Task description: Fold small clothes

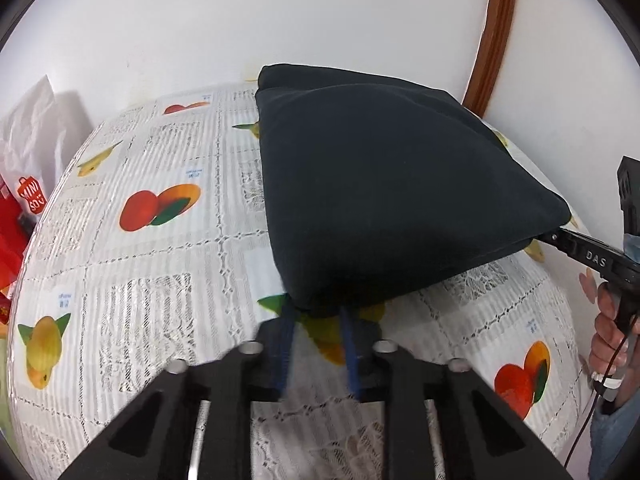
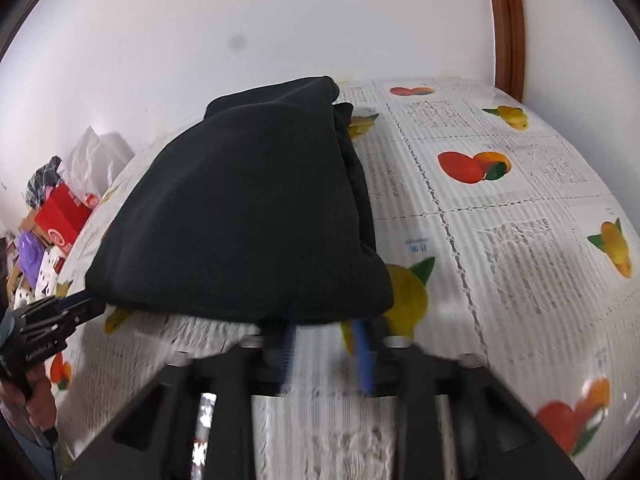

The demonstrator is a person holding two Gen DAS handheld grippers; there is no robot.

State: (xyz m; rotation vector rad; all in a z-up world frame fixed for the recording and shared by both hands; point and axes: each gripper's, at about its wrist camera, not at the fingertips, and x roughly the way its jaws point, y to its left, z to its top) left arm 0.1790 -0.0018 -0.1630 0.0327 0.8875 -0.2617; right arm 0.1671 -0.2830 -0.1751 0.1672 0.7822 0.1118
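A dark navy garment (image 1: 400,180) (image 2: 240,208), folded over, is held up at its near edge, while its far part rests on the table. In the left wrist view my left gripper (image 1: 318,314) has its blue-padded fingers pinched on the near corner, with the tips buried in the cloth. The right gripper (image 1: 550,236) comes in from the right and grips the other near corner. From the right wrist camera, my right gripper (image 2: 326,326) is shut on its corner, and the left gripper (image 2: 94,302) bites the cloth edge at the left.
The table carries a white lace-pattern cloth with printed fruit (image 1: 160,260) (image 2: 500,220). A red bag (image 1: 28,196) and a white plastic bag (image 1: 32,120) stand at the left, beside boxes and clutter (image 2: 60,216). A brown wooden frame (image 1: 492,40) runs up the wall. A person's hand (image 1: 608,332) holds the right gripper's handle.
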